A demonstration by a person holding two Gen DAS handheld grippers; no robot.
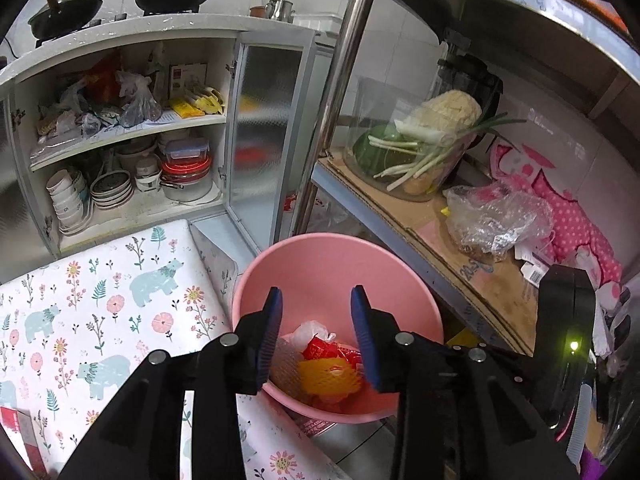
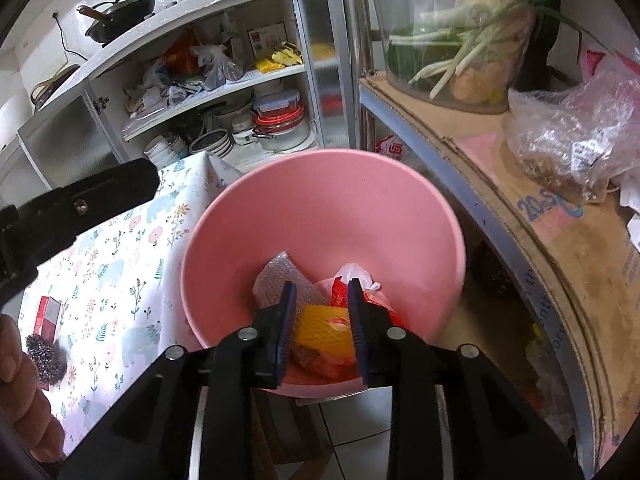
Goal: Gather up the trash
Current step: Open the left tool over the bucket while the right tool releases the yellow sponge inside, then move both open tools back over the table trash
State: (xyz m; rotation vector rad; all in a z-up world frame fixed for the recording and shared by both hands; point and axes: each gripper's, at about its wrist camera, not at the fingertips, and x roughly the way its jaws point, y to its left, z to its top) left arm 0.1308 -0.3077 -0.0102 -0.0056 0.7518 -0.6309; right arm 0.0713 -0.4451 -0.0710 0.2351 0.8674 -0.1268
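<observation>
While both grippers hang over the pink bin, neither holds anything: the left gripper stands with its jaws apart and nothing between the pads, and the right gripper is parted more narrowly, its pads clear of the trash below.

That trash lies at the bottom of the bin: a yellow foam net, red wrappers, a piece of bubble wrap and a white plastic scrap.

From here the likeliest trouble is the bin itself. It sits tight between the flowered table and the metal shelf, apparently on a stool, so a knock to its rim from either gripper as it pulls away could tip it and spill the pile.

More seems left on the table: a steel scourer and a red box lie near the person's hand. The springy scourer may slip from narrow pads, and light wrappers could cling to them.
</observation>
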